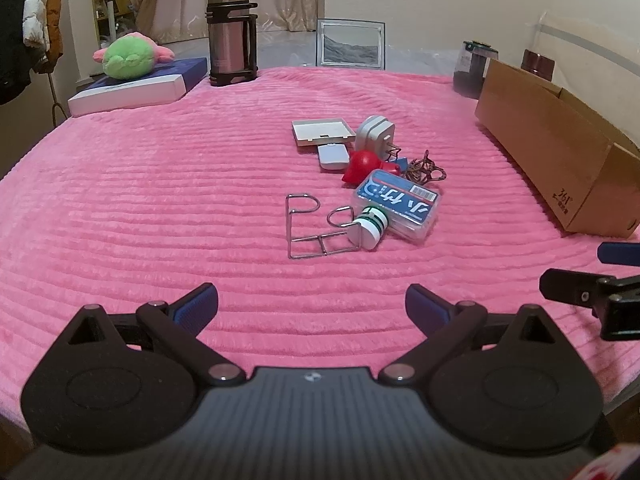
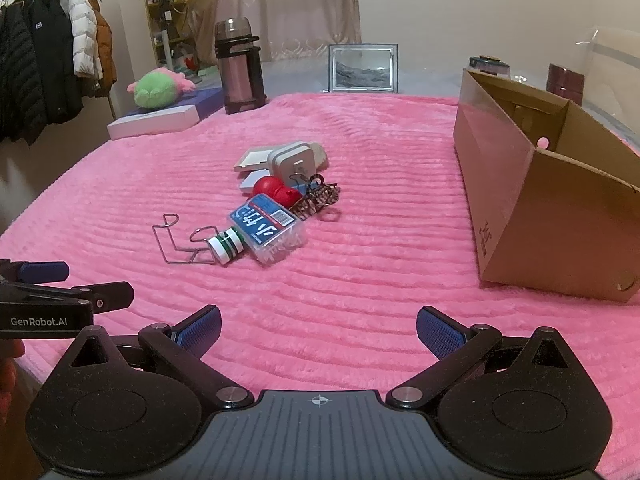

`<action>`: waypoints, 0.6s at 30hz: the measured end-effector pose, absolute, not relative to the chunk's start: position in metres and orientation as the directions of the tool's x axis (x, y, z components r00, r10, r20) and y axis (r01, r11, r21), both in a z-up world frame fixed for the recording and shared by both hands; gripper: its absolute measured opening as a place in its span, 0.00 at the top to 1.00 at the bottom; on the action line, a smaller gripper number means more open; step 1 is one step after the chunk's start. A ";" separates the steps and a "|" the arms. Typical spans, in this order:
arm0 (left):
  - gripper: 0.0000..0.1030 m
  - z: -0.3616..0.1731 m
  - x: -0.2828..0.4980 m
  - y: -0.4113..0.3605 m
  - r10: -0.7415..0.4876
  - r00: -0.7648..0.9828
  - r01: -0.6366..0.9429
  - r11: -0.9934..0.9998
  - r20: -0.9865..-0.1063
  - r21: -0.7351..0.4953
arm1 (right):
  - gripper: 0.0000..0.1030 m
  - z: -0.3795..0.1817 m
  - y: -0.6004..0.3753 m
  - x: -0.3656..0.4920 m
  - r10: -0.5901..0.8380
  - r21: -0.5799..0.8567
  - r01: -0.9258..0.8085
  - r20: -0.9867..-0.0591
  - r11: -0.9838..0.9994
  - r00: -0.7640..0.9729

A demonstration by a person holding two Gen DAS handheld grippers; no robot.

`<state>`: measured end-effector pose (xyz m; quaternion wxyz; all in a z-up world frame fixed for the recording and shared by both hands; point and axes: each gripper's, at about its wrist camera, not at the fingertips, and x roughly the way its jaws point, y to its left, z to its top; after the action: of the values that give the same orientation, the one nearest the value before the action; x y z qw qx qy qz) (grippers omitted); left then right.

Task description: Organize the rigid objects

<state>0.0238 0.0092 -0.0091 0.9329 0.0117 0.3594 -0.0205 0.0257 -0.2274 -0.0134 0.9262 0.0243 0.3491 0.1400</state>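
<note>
A small pile of rigid objects lies mid-blanket: a bent wire holder (image 1: 310,226) (image 2: 180,242), a white-and-green capped bottle (image 1: 370,228) (image 2: 226,246), a clear box with a blue label (image 1: 396,206) (image 2: 268,228), a red toy (image 1: 362,165) (image 2: 276,191), a white plug adapter (image 1: 374,134) (image 2: 294,162), a flat white tray (image 1: 322,131) and a brown tangled clip (image 2: 316,198). An open cardboard box (image 1: 560,152) (image 2: 552,200) stands to the right. My left gripper (image 1: 312,310) and right gripper (image 2: 318,332) both hover open and empty, short of the pile.
Pink ribbed blanket (image 1: 160,200) covers the surface. At the back stand a steel thermos (image 1: 232,36), a green plush toy (image 1: 128,56) on a flat white box, a framed picture (image 1: 350,45) and dark jars (image 1: 474,66). Coats hang at the left (image 2: 48,64).
</note>
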 end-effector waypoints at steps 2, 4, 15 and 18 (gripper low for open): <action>0.05 -0.011 0.029 0.010 -0.032 0.742 0.054 0.998 -0.670 0.012 | 0.02 -0.015 -0.226 0.031 0.285 0.139 -0.257 -0.637 0.956 0.716; 0.05 -0.013 0.035 0.011 -0.028 0.743 0.059 0.998 -0.669 0.024 | 0.02 -0.017 -0.225 0.037 0.291 0.130 -0.273 -0.636 0.953 0.714; 0.05 -0.033 0.076 0.017 -0.051 0.741 0.119 0.991 -0.670 0.057 | 0.02 -0.038 -0.213 0.088 0.403 0.110 -0.434 -0.624 0.894 0.670; 0.05 -0.040 0.088 0.018 -0.065 0.737 0.142 0.988 -0.673 0.060 | 0.02 -0.042 -0.205 0.103 0.428 0.077 -0.491 -0.619 0.868 0.659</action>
<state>0.0882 0.0181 -0.0397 0.9304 0.0535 0.3584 -0.0556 0.1030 -0.2053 -0.0417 0.9095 -0.0483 0.3268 0.2525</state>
